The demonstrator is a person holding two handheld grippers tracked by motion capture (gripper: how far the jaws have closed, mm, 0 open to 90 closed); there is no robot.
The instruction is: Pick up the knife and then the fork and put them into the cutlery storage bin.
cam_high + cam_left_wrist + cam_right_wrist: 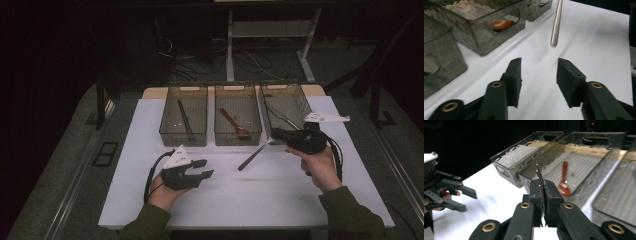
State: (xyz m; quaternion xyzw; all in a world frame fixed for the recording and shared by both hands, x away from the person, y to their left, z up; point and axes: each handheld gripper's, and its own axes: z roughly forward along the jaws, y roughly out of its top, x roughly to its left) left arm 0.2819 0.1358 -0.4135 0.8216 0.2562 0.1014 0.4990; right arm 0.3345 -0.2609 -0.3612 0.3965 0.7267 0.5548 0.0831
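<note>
Between bins [238, 132] and front edge, bare tabletop [260, 195].

I hold a metal fork [254, 155] by its head end: its thin tines [538, 176] stick up past my right gripper [543, 202], whose pads are pinched tight on it. The fork is slim and silvery, with a long plain handle [556, 22]. From above, it slants down and to the left from my right gripper [276, 134], its handle end hanging free over the white table, just in front of the middle bin and the right one. In the left gripper view the handle shows as a smooth, rounded bar with a blunt tip, clear of the table surface.
</note>
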